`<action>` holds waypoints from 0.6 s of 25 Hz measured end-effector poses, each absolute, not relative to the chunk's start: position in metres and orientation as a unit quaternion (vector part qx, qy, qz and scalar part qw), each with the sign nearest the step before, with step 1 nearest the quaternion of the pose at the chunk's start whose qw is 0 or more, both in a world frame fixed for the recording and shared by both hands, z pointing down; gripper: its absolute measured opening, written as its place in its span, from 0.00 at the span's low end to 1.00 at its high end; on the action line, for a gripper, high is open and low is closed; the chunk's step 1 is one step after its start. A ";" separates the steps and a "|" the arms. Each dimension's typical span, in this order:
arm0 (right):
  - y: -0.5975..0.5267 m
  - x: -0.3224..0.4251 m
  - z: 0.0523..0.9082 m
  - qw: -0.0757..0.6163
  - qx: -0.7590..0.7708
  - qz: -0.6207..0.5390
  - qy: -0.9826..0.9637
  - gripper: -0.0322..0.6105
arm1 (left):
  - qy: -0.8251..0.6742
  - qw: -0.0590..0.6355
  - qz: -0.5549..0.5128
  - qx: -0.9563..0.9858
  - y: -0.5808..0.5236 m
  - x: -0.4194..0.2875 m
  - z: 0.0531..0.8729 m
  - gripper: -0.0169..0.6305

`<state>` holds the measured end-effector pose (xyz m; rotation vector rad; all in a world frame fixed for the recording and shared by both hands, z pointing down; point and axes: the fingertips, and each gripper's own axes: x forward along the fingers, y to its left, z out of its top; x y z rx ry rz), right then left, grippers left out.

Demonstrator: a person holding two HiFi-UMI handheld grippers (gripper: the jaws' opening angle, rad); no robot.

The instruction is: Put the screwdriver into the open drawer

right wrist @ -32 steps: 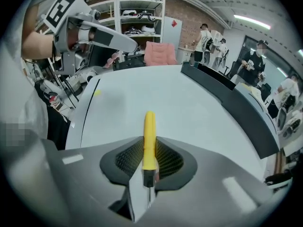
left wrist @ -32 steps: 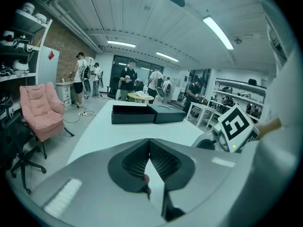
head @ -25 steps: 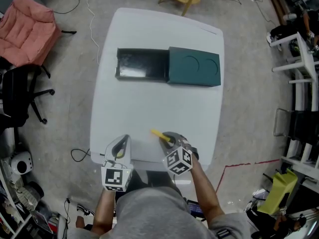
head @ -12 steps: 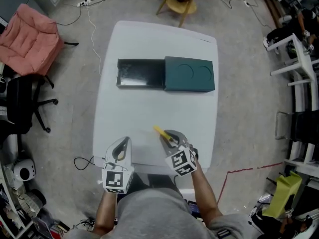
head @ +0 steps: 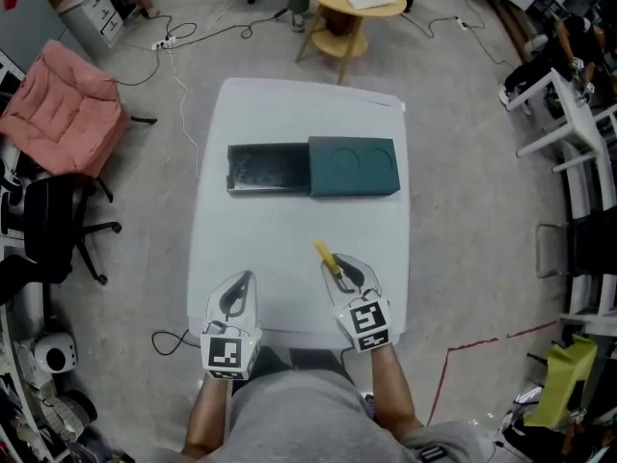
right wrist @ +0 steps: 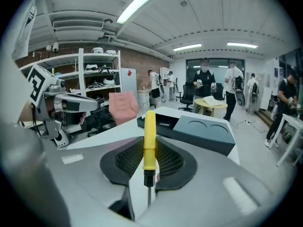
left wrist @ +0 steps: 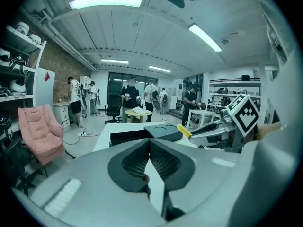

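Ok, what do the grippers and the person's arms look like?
Both the left gripper and right gripper are pale grey with dark ribbed pads, each carrying a white cube with black square markers. The forearms are bare; the person wears a grey top.

The right gripper (head: 344, 270) comes up from the tabletop (head: 289, 222) at its near edge with the screwdriver (head: 327, 256) and rolls, so the yellow handle now aims more toward the far edge. The left gripper (head: 237, 293) rises slightly too.

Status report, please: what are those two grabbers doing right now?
Right gripper: jaws shut on yellow screwdriver. Left gripper: jaws shut, empty. Open drawer ahead, nothing blocking.
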<state>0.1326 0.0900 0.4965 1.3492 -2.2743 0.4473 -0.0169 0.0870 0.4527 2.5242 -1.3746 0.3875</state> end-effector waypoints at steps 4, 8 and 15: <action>0.089 0.140 0.466 0.189 0.516 0.147 -0.822 0.17 | -0.468 0.106 0.127 0.868 0.089 -0.011 0.436 0.05; 0.090 0.146 0.438 0.142 0.542 0.134 -0.818 0.17 | -0.468 0.091 0.119 0.871 0.090 -0.007 0.422 0.05; 0.099 0.147 0.407 0.088 0.561 0.117 -0.815 0.17 | -0.468 0.073 0.110 0.874 0.091 -0.002 0.401 0.05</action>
